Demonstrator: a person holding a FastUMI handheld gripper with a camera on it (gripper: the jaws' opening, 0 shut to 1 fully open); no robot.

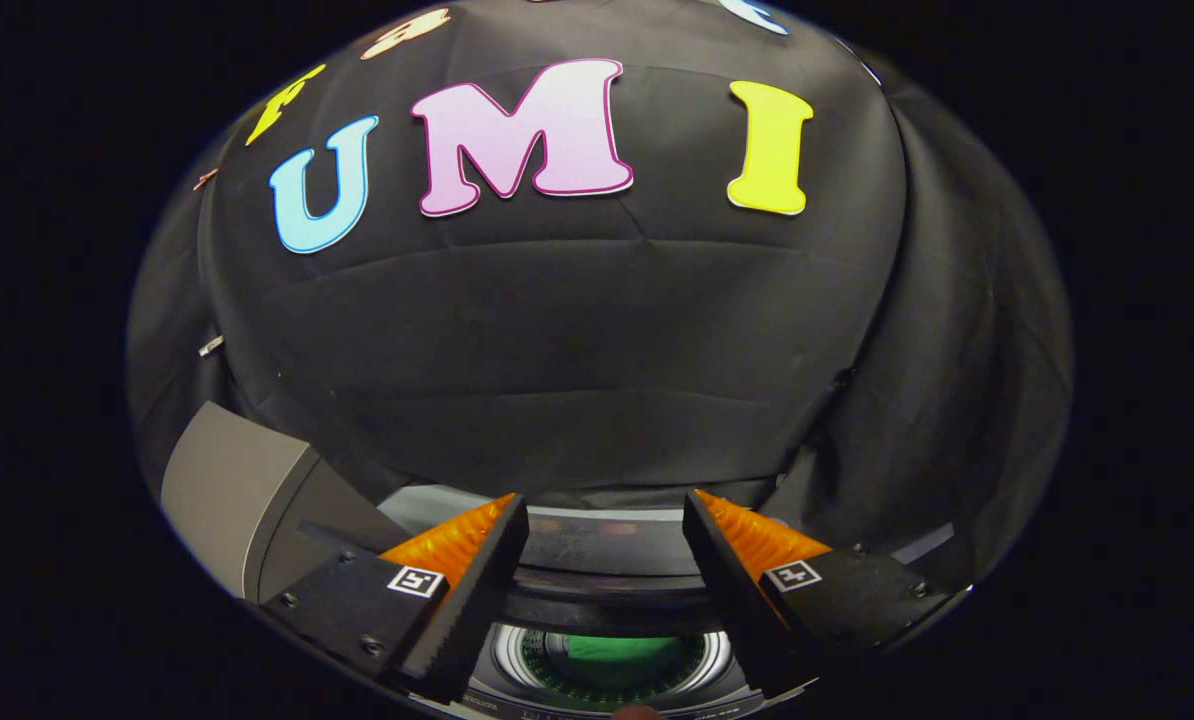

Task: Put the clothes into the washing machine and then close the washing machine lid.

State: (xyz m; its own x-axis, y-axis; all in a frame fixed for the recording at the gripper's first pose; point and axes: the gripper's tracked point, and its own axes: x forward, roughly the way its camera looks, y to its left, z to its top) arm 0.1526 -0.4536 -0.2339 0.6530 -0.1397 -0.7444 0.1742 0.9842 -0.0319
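The claw (605,520) is held apart and empty above the washing machine (607,570). Green clothing (622,650) is seen inside the drum. The lid (247,490) seems left to be closed.

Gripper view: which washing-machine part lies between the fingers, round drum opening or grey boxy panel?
The round drum opening, green inside, lies between the open gripper's fingers; the grey boxy panel stands aside.

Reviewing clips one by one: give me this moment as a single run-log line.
gripper: open, holding nothing | washing machine: below fingers, lid open | green cloth: inside drum | lid closing: not yet done
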